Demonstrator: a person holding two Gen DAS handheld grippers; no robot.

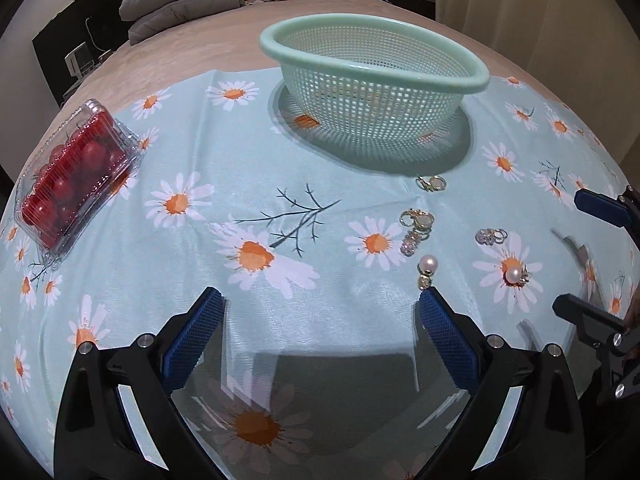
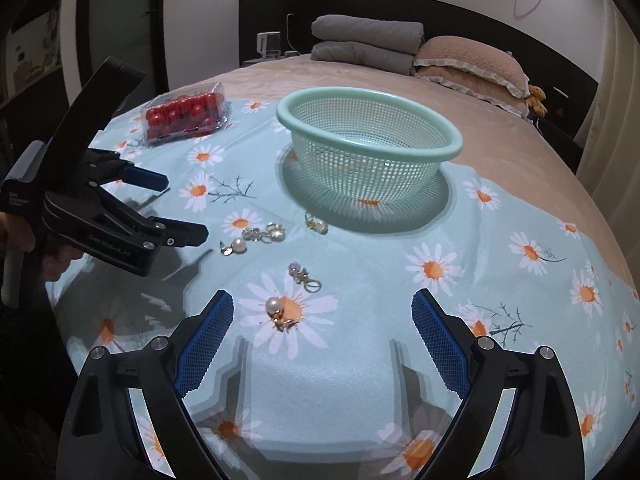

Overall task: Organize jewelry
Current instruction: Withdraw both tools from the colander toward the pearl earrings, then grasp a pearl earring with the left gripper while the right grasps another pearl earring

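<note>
Right tool (image 2: 322, 340) is hovering wide open, empty, pearl earring (image 2: 276, 308) just ahead between its pads. Left tool (image 1: 320, 334) is also gaping empty, likely lining up the other pearl earring (image 1: 427, 266); mesh basket (image 2: 454, 148) is waiting beyond both.

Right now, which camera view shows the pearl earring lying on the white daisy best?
The right wrist view: the pearl earring lies close ahead, between the open fingers of the right gripper, with its gold part visible. The left wrist view shows it smaller, far to the right, beyond the left gripper.
</note>
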